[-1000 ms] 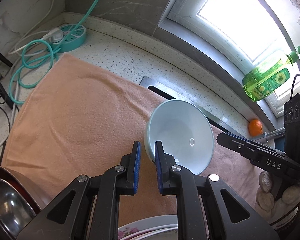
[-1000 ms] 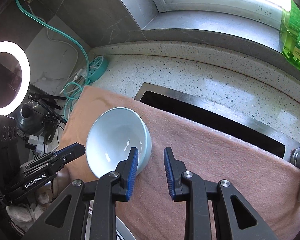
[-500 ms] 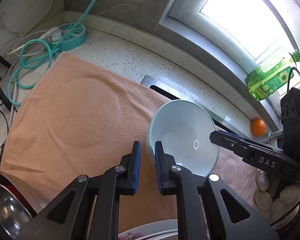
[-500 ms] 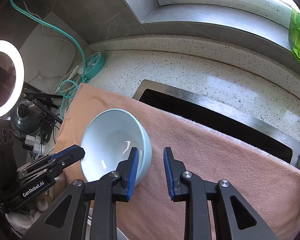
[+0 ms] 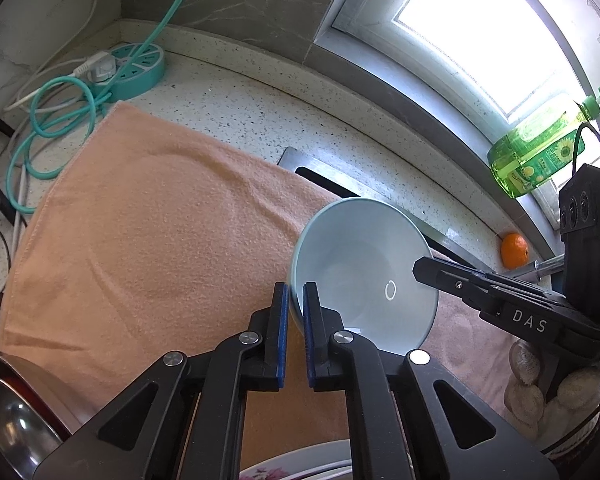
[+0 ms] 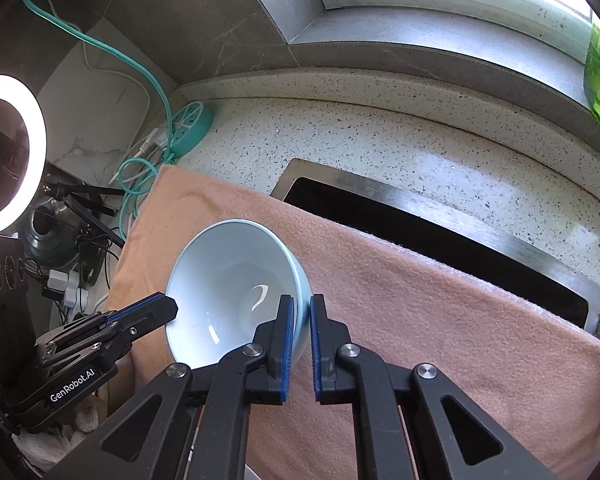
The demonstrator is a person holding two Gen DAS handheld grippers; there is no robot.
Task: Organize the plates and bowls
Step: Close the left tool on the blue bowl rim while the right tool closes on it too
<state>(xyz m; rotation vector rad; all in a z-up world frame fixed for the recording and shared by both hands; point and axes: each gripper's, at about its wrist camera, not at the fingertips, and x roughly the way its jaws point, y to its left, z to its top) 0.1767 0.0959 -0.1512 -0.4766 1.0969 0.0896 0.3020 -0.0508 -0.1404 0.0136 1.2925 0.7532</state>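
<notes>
- The bowl point(image 5: 364, 276), pale blue and empty, is tilted on its side above the towel point(image 5: 152, 240), its opening facing the left wrist camera.
- The left gripper point(image 5: 295, 300) has its jaws clamped on the bowl's near rim: one blue pad outside the wall, the other inside, with only the rim between them. The jaws have just been closing the last bit.
- The right gripper point(image 6: 302, 312) grips the opposite rim the same way, one pad inside the bowl and one outside. Its jaws have just been closing onto that rim.
- In the left view the right gripper reaches in from the right edge, its tip over the bowl's far rim; in the right view the left gripper comes in from the lower left to the rim.
- The towel covers most of the desk point(image 5: 260, 120) and drapes over part of the sink point(image 6: 440, 232).
- A flowered plate point(image 5: 300, 468) shows at the bottom edge of the left view, a steel bowl point(image 5: 8, 432) at its lower left corner.
- A green soap bottle point(image 5: 540, 152) stands on the window sill, an orange point(image 5: 514, 250) just below it.
- A teal power strip point(image 5: 136, 68) with a coiled cable lies in the desk's far corner.
</notes>
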